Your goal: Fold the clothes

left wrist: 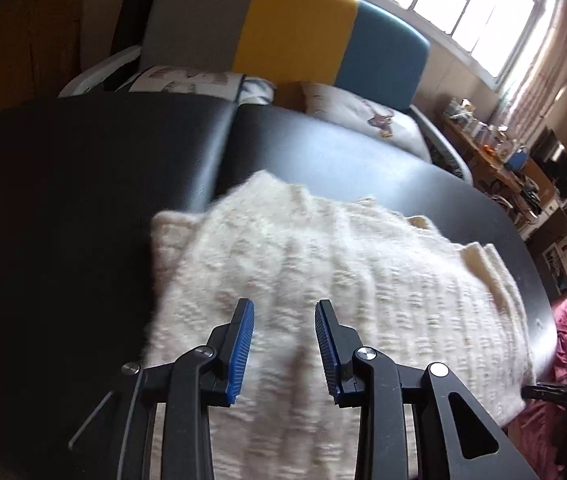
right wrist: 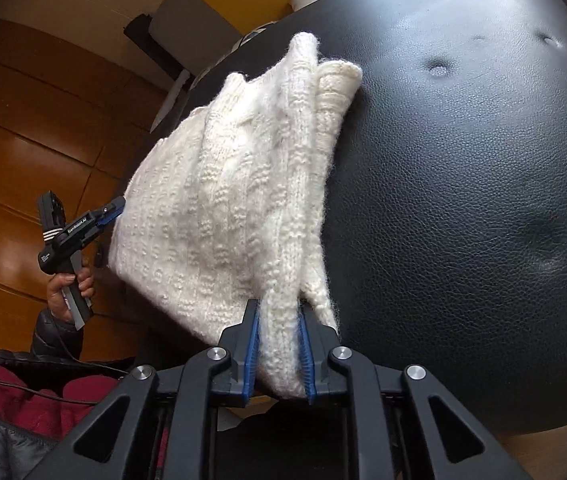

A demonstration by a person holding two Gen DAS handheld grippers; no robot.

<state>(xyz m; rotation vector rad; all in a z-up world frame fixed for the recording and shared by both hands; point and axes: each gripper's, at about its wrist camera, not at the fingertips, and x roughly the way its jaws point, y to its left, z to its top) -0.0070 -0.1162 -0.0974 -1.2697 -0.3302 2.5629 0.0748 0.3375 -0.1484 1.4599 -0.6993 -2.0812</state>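
Note:
A folded cream knit sweater (left wrist: 323, 280) lies on a black leather-padded surface (left wrist: 83, 200). In the left wrist view my left gripper (left wrist: 283, 305) stands open just over the sweater's near part, with nothing pinched between its blue pads (left wrist: 241, 344). In the right wrist view my right gripper (right wrist: 277, 309) is shut on a thick folded edge of the sweater (right wrist: 219, 200), which is lifted slightly off the black surface (right wrist: 463, 200). The left gripper (right wrist: 117, 205) shows there too, held by a hand (right wrist: 69, 284), its tips at the sweater's far left edge.
A grey, yellow and blue headboard (left wrist: 295, 28) and pillows (left wrist: 355, 116) sit behind the black surface. At the right are a cluttered desk (left wrist: 495, 148) and a window (left wrist: 463, 4). Red fabric (right wrist: 43, 396) and a wooden floor (right wrist: 23, 120) lie by the surface's edge.

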